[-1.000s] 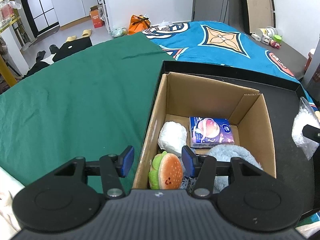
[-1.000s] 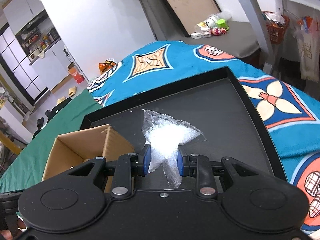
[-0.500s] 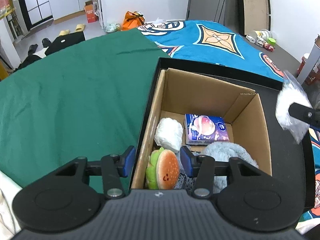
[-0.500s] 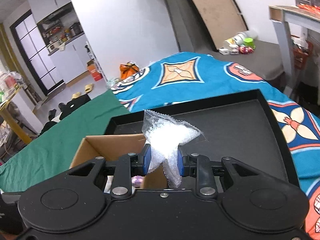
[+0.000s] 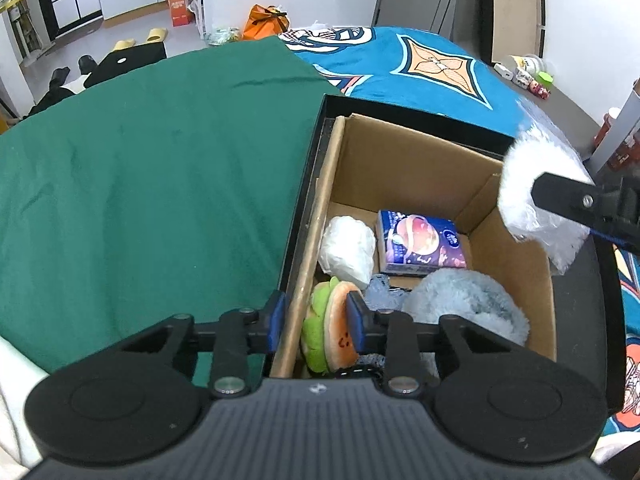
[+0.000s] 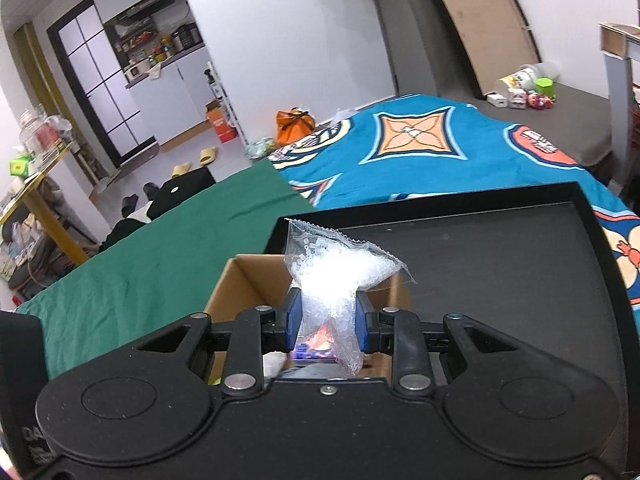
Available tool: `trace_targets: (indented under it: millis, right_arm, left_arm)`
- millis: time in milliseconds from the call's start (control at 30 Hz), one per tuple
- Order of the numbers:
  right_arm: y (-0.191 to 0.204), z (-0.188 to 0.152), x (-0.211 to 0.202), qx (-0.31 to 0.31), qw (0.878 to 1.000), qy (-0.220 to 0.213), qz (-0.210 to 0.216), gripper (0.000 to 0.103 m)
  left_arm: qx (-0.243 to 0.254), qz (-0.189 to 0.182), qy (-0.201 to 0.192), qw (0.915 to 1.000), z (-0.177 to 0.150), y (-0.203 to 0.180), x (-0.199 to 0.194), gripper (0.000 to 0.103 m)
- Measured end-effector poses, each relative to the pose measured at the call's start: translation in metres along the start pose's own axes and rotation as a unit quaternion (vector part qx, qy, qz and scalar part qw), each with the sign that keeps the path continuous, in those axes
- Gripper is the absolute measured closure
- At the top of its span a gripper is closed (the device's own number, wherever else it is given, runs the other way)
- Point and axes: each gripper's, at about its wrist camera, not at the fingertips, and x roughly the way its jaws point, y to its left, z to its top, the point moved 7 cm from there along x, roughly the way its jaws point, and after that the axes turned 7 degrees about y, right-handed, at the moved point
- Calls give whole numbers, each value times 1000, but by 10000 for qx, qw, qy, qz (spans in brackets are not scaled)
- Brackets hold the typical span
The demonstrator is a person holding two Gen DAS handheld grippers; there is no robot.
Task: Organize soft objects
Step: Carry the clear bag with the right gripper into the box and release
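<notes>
The right tool (image 6: 327, 322) is clenched on a clear bag (image 6: 340, 276) of white pellets, pinching it low so most of the bag bulges above the pads and a loose tail hangs below. From the left wrist view, the bag (image 5: 540, 196) hangs over the box's right wall, above the rim.

The left tool (image 5: 316, 318) is released; its pads straddle the box's near-left wall, one outside, one inside touching a burger plush (image 5: 330, 330). Whether it is steadying the wall is hard to tell.

The box (image 5: 416, 168) sits in a black tray (image 6: 520, 248). Inside the box, a white bundle (image 5: 348, 250) lies by the left wall, a tissue pack (image 5: 420, 246) in the middle, and a blue fluffy thing (image 5: 468, 304) near the front right. The back of the box floor looks bare.

To do this step well, I would carry the bag further over the box, towards that bare back part, lower it below the rim, then let go, so the slack plastic does not catch on the wall and spill outside.
</notes>
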Motion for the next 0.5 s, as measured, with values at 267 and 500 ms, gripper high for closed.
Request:
trace_targets:
  millis: [267,500]
  right_arm:
    - [16,2,5,-73,9999,66,53,67]
    - [8,-1,-2,50,9999,64,-61,47]
  left_arm:
    - [-137,-111,-3,9998,0,9,2,83]
    - [-185,-140,-47,9997,3,11,-2,85]
